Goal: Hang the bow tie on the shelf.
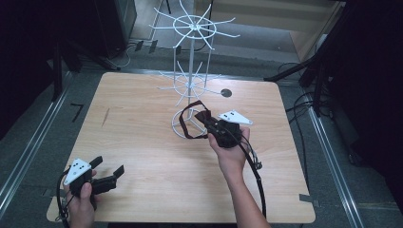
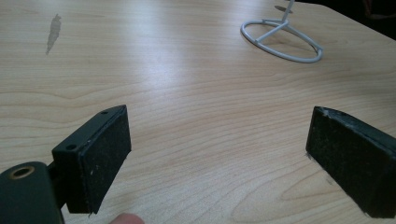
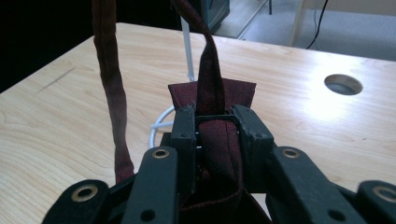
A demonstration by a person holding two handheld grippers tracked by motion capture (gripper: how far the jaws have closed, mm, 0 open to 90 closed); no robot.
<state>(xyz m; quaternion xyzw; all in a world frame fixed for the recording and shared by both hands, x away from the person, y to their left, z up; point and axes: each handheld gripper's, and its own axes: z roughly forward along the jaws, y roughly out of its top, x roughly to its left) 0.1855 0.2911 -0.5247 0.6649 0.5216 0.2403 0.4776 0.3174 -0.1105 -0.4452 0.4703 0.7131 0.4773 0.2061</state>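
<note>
The dark red bow tie (image 3: 212, 100) is pinched between the closed jaws of the right gripper (image 1: 215, 127), held above the table (image 1: 142, 142) just near the white wire rack (image 1: 191, 76) — its strap loops upward, cut off in the right gripper view. The left gripper (image 1: 108, 173) rests at the near left corner, jaws wide apart and empty — no writing is legible.

Left gripper (image 1: 108, 172): my left hand (image 1: 81, 202) holds it low at the near-left edge, jaws spread wide apart, nothing between the pads (image 2: 105, 161), pointing right and slightly away from me. Right gripper (image 1: 209, 124): my right hand (image 1: 231, 154) holds it mid-table with the forearm reaching forward, jaws pointing away and to the left. Jaws are pinched in tight on a dark red bow tie (image 3: 212, 135), with its strap (image 3: 109, 88) looping upward.
</note>
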